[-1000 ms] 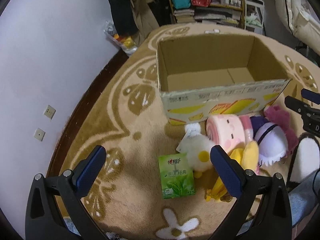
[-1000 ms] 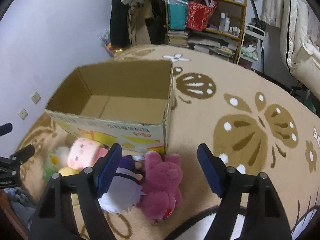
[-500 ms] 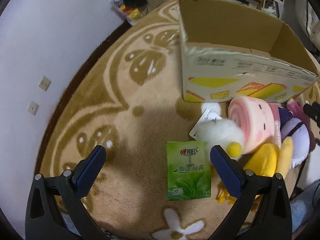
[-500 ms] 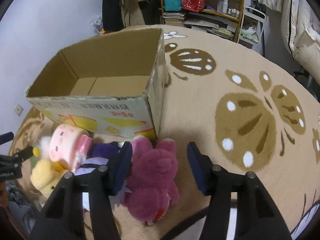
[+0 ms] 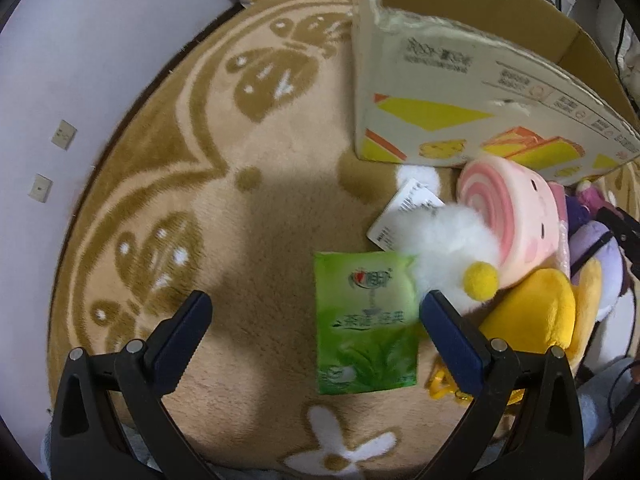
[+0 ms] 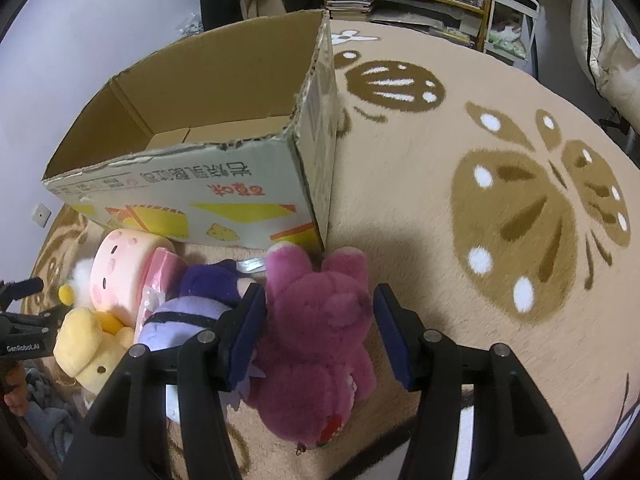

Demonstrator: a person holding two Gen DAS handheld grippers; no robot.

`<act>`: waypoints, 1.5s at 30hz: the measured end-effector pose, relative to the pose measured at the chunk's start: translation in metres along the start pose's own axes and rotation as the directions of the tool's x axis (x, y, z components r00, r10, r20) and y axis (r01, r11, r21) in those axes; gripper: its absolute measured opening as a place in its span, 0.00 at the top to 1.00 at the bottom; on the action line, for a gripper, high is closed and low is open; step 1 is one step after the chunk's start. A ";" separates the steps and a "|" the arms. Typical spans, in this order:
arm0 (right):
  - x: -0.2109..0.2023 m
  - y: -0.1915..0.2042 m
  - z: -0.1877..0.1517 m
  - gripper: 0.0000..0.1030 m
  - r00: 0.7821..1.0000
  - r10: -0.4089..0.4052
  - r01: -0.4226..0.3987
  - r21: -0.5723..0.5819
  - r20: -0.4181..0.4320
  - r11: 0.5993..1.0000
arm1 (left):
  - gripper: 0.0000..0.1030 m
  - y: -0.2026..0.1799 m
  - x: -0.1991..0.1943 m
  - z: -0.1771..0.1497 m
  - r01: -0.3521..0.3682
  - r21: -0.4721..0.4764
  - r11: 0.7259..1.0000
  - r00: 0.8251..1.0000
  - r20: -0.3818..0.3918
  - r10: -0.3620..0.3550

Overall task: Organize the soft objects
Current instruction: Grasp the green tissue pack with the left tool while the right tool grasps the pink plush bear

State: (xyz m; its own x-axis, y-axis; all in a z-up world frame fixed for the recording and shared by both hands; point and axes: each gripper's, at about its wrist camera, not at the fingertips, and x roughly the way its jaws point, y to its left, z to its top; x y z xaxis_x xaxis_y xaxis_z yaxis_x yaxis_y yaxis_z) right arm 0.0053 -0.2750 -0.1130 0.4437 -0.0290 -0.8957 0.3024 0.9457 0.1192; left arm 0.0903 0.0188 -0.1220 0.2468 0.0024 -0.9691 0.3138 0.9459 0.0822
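The right gripper (image 6: pixel 320 334) straddled the magenta plush bear (image 6: pixel 320 340) at lower centre; its left pad touched the fur, but whether the right pad touched could not be told. The left gripper (image 5: pixel 314 326) stood wide over the green tissue pack (image 5: pixel 366 322). The cardboard box (image 6: pixel 224 188) filled the upper left, its floor partly hidden.

Open beige patterned carpet (image 6: pixel 460 280) right of the open-topped cardboard box (image 6: pixel 224 184) and, in the left wrist view, left of the flat green tissue pack (image 5: pixel 364 320). Blocked along the box front by a tight row: magenta plush bear (image 6: pixel 320 332), purple plush doll (image 6: pixel 192 312), pink roll-shaped plush (image 5: pixel 516 220), yellow plush (image 5: pixel 532 316), white fluffy plush (image 5: pixel 448 248). Box interior free from above.
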 end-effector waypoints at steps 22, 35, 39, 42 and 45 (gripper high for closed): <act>0.009 -0.005 0.001 0.47 1.000 0.004 -0.003 0.027 -0.031 1.000 | 0.05 -0.028 0.017 -0.005 -0.042 0.071 0.997 0.999 -0.011 0.042; -0.002 0.006 0.000 0.54 1.000 -0.019 0.020 -0.028 0.024 0.999 | 0.50 -0.047 0.001 -0.010 0.026 0.059 0.998 1.000 -0.016 -0.025; -0.021 0.010 -0.001 0.54 0.998 -0.019 0.021 -0.030 0.059 0.999 | 0.50 -0.052 -0.005 -0.013 -0.017 0.063 0.998 1.000 -0.006 0.017; -0.039 0.012 -0.003 0.54 0.994 -0.036 0.039 -0.024 0.106 0.999 | 0.50 -0.058 -0.013 -0.015 -0.050 0.070 0.996 0.999 0.013 0.049; -0.057 0.010 -0.005 0.54 0.987 -0.029 0.030 -0.009 0.155 1.000 | 0.50 -0.064 -0.021 -0.010 -0.055 0.054 0.997 0.998 0.046 0.053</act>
State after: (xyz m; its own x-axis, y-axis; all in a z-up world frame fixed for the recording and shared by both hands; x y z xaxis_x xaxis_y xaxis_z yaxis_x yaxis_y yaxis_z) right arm -0.0212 -0.2623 -0.0630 0.5604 -0.1059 -0.8214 0.3082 0.9472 0.0882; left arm 0.0559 -0.0381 -0.1094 0.3047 0.0373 -0.9517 0.3489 0.9254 0.1480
